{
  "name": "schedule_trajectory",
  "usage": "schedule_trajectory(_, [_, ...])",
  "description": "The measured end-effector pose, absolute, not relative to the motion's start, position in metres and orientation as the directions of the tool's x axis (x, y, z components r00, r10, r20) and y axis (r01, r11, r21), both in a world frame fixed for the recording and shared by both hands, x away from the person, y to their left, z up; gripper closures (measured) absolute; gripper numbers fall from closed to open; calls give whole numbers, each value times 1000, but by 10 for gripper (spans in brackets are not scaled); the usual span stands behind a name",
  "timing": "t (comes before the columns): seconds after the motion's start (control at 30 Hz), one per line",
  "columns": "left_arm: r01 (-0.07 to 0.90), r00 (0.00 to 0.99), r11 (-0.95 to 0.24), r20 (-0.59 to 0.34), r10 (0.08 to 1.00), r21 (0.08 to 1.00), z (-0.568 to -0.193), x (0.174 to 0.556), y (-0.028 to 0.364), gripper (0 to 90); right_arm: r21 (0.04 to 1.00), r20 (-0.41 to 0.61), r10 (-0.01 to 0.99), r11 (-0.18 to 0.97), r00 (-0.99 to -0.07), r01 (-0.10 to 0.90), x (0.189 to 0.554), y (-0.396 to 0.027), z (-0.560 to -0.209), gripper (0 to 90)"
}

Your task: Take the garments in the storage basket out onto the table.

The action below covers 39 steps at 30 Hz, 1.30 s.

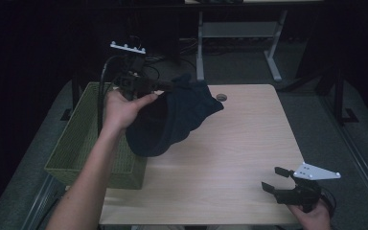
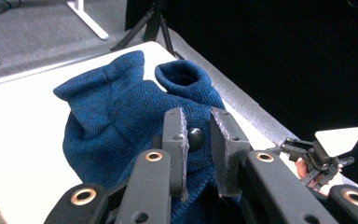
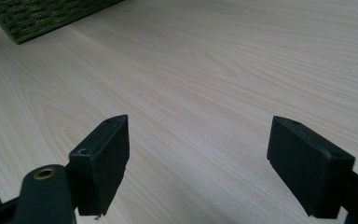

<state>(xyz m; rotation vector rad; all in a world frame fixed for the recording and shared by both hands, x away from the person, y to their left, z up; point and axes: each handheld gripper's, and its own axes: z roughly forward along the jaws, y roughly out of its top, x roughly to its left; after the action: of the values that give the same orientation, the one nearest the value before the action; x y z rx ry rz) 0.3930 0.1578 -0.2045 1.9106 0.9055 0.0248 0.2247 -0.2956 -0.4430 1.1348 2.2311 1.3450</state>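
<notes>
Left gripper (apparently) clamping sweater

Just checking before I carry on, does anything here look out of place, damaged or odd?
Nothing looks damaged or spilled. The blue knitted garment hangs bunched from the left gripper, partly over the table beside the green basket. The right gripper sits open near the table's front edge.
</notes>
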Motion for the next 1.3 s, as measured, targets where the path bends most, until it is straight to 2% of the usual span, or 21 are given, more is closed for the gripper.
schedule_trajectory(0.93, [682, 683, -370, -367, 631, 631, -301, 412, 58, 770, 851, 132, 755, 246, -642, 464, 222, -301, -441, 206])
schedule_trajectory(1.3, [713, 669, -407, -383, 636, 571, -342, 412, 31, 769, 852, 133, 753, 245, -644, 462, 221, -301, -441, 206])
